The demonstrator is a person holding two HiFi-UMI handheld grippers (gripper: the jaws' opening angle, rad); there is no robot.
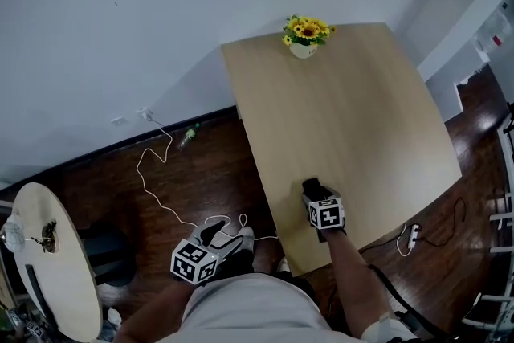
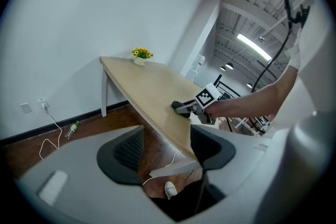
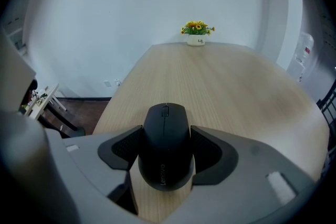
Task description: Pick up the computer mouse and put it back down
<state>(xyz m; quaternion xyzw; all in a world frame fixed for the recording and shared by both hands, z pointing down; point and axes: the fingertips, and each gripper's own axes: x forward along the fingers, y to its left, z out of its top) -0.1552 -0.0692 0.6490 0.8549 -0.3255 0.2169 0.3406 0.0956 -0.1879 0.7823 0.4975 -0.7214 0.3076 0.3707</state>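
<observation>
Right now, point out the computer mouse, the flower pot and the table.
computer mouse [image 3: 166,147]: right gripper view, middle of its black top shell.
flower pot [image 1: 303,51]: head view, white pot under the yellow flowers.
table [image 1: 361,116]: head view, bare wooden top.

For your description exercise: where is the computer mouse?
Right gripper view: the computer mouse sits clamped in the right gripper on the table's near end, opposite the flower pot.
</observation>
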